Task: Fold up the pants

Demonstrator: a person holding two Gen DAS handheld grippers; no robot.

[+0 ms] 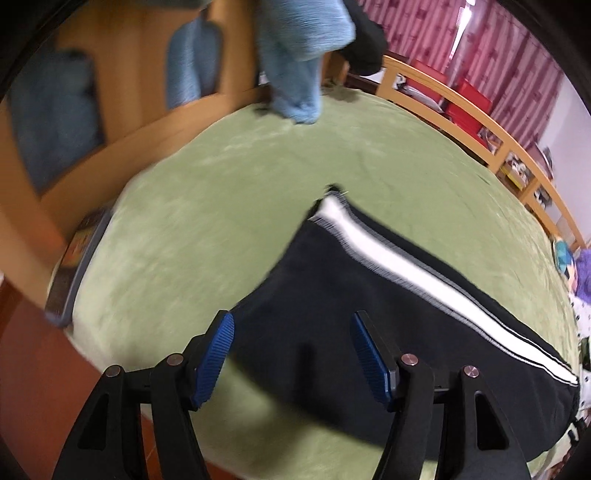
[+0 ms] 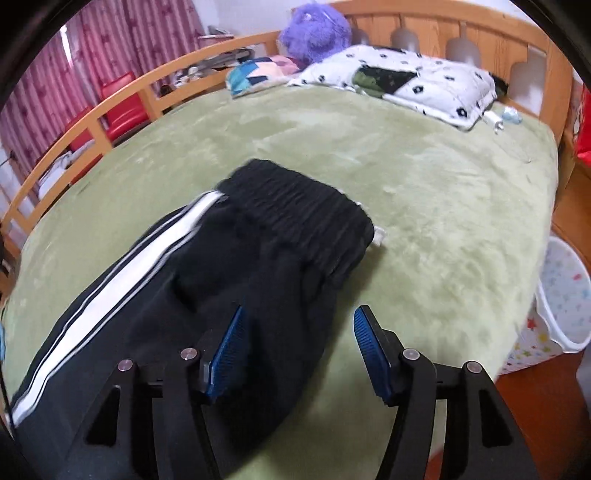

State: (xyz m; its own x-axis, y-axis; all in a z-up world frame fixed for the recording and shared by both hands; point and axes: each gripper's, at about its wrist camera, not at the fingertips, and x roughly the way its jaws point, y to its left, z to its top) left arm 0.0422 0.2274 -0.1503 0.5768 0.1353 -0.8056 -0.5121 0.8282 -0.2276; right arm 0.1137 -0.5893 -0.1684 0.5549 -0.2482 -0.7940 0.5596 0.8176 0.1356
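Observation:
Black pants (image 1: 332, 314) with a white side stripe (image 1: 406, 273) lie folded lengthwise on the green bedspread (image 1: 221, 184). In the left wrist view the leg cuff end points away from me. My left gripper (image 1: 293, 354) is open and empty, just above the near edge of the leg. In the right wrist view the pants (image 2: 258, 266) show their ribbed black waistband (image 2: 303, 206) at the far end. My right gripper (image 2: 299, 350) is open and empty, over the near edge below the waistband.
A light blue towel (image 1: 299, 55) hangs over the wooden footboard (image 1: 147, 122). A wooden rail (image 1: 498, 147) runs along the far side. A patterned pillow (image 2: 406, 77), a purple plush toy (image 2: 314, 33) and a white basket (image 2: 565, 295) lie by the headboard end.

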